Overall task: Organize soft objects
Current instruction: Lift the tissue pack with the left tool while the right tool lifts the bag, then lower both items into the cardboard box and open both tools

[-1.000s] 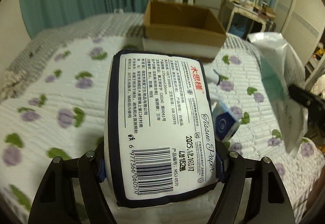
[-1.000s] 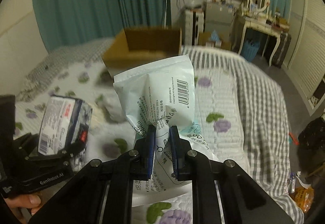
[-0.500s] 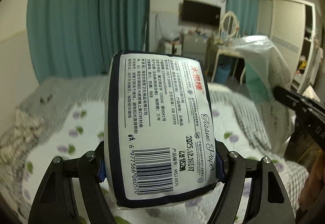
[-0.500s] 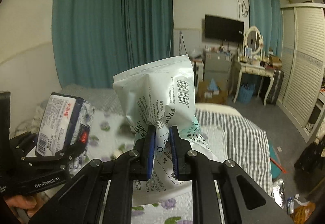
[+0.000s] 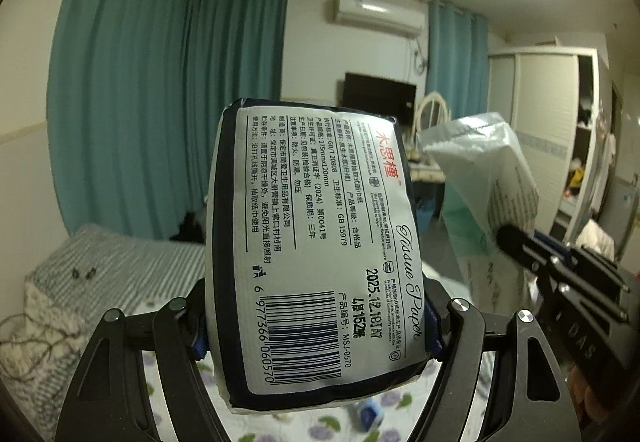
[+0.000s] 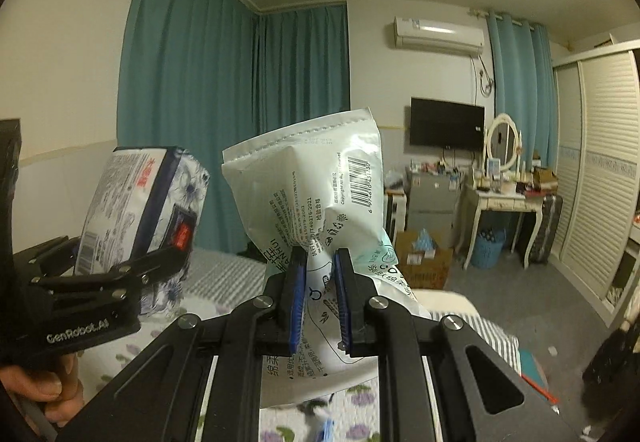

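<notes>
- My left gripper (image 5: 320, 326) is clamped on a navy-and-white tissue paper pack (image 5: 316, 250), its two fingers pressing the pack's long sides with the jaws standing wide apart around it.
- The pack stands on end in that grip, label side toward the camera, barcode near the bottom and Chinese print running up it.
- My right gripper (image 6: 320, 294) is pinched nearly closed on a soft white cotton-towel pouch (image 6: 312, 201); the blue pads (image 6: 298, 298) squeeze the pouch's middle into a narrow waist.
- The pouch's sealed top edge points up, its barcode faces the right wrist camera, and its lower end hangs below the fingers.
- Both packs are held in the air above the bed (image 5: 120, 266), touching nothing but the grippers.
- In the right wrist view the tissue pack sits to the left of the pouch, apart from it.
- My left hand (image 6: 44, 390) shows at the bottom left corner, wrapped round the gripper handle.
- A small blue-and-white packet (image 5: 370, 412), blurred, lies on the flower-print bedcover (image 5: 192, 386) below the tissue pack.
- Teal curtains (image 6: 224, 113), a wall television (image 6: 447, 127) and a white dressing table (image 6: 500, 197) stand behind.
</notes>
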A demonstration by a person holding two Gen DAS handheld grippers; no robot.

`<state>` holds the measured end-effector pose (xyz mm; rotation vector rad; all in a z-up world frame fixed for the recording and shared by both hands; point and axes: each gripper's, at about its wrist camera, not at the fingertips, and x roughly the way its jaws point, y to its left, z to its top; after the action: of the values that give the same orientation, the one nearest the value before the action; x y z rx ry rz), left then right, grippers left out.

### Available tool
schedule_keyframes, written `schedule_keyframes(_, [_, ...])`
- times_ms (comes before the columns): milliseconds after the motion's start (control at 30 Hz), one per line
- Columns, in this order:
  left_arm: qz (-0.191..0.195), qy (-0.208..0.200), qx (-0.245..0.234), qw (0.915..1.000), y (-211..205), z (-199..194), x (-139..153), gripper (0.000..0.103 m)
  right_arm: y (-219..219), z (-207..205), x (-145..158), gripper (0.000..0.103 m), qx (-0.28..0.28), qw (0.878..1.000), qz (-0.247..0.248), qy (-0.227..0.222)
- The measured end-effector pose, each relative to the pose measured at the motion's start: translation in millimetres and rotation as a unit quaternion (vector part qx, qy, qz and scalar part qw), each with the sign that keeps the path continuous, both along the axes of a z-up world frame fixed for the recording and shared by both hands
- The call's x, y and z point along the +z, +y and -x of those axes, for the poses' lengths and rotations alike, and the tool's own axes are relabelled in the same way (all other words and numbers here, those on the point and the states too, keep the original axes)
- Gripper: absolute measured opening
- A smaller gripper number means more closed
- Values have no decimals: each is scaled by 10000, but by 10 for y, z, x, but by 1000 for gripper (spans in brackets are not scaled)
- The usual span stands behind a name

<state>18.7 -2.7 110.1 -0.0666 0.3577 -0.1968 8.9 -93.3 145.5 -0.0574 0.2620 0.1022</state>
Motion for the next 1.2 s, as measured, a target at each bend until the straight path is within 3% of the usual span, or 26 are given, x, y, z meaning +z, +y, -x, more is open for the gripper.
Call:
schedule_keyframes(167, [218,-18,-83,9997,5,-317,66,75,25,-254,198,14,25,9998,-51,-171])
schedule_keyframes(267, [161,-42,-70,9998,-44,-502,34,75,-10,-456,249,14,12,9998,-62,-179])
schedule_keyframes(600, [-148,415,-42,9990,-195,-1377,-437,75,-335,-1370,-50,14,-97,9994,-179,277])
schedule_keyframes(833, [-377,960,36,9947,-318,-2018,-981,75,-561,-2100,-542,15,-160,9963,-210,813])
schedule_keyframes(1200, [-713,2019,-141,9767,-522,-2761,-2016,75,-754,-3116,-1808,15,-244,9790,-204,2013])
